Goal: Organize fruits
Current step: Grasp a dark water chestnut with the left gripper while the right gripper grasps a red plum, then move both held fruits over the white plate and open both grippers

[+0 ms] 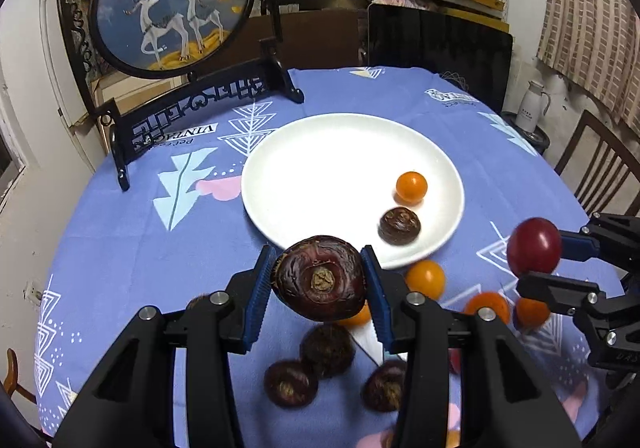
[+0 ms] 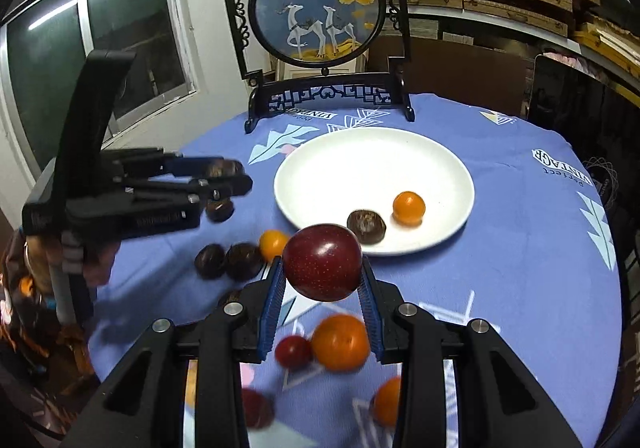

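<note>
My left gripper point(image 1: 320, 280) is shut on a dark brown water chestnut point(image 1: 320, 278), held above the cloth just short of the white plate point(image 1: 320, 168). My right gripper point(image 2: 323, 274) is shut on a dark red plum point(image 2: 323, 267), also held in the air near the plate point(image 2: 340, 168). On the plate lie one small orange fruit point(image 1: 411, 186) and one water chestnut point(image 1: 399, 226). Loose on the cloth are several water chestnuts point(image 1: 328, 350), orange fruits point(image 2: 340, 342) and a small red fruit point(image 2: 293, 352). The left gripper also shows in the right wrist view point(image 2: 230, 178).
The round table wears a blue patterned cloth point(image 1: 140, 248). A black-framed round deer screen point(image 1: 172, 0) stands at the back of the table. A dark monitor point(image 1: 440, 48) and shelves are behind; a wooden chair point(image 1: 600, 168) is at the right.
</note>
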Demonstrator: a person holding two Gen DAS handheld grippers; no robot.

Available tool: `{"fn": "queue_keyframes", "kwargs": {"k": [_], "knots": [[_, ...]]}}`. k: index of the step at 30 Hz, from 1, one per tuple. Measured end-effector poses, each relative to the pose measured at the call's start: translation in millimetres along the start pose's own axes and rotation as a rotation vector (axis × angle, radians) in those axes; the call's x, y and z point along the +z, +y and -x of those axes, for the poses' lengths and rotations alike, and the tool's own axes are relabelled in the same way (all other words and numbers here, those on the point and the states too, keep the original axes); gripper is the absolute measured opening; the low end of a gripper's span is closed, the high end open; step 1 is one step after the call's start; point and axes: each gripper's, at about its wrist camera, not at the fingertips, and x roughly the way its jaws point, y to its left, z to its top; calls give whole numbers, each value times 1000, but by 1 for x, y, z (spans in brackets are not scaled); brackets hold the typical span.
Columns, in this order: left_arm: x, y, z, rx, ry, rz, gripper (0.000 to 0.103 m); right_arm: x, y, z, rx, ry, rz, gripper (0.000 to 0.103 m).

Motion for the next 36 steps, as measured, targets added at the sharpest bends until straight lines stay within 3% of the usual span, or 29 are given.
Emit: {"fn": "queue_keyframes", "kwargs": {"k": [6, 12, 22, 23, 24, 26, 29, 32, 36], "knots": [[30, 5, -39, 18, 36, 48, 43, 34, -23, -37, -21, -2, -89, 37], [51, 4, -78, 76, 85, 30, 43, 62, -44, -81, -49, 41, -166, 37], [53, 10, -111, 80, 152, 42, 43, 75, -61, -122, -85, 89, -194, 41], [54, 11, -113, 84, 152, 46, 45, 77, -62, -123, -89, 89, -194, 48], [54, 12, -114, 93, 150, 51, 53, 78, -64, -122, -112, 78, -206, 60], [55, 15, -111, 103, 135, 63, 63, 80, -66, -117, -116, 63, -210, 61], [53, 19, -102, 103, 114, 64, 66, 76, -66, -106, -107, 60, -198, 61], [49, 25, -87, 135, 80, 55, 82, 66, -66, -93, -110, 67, -188, 63], [39, 43, -61, 134, 45, 47, 85, 43, -63, -65, -116, 72, -155, 68]]}}
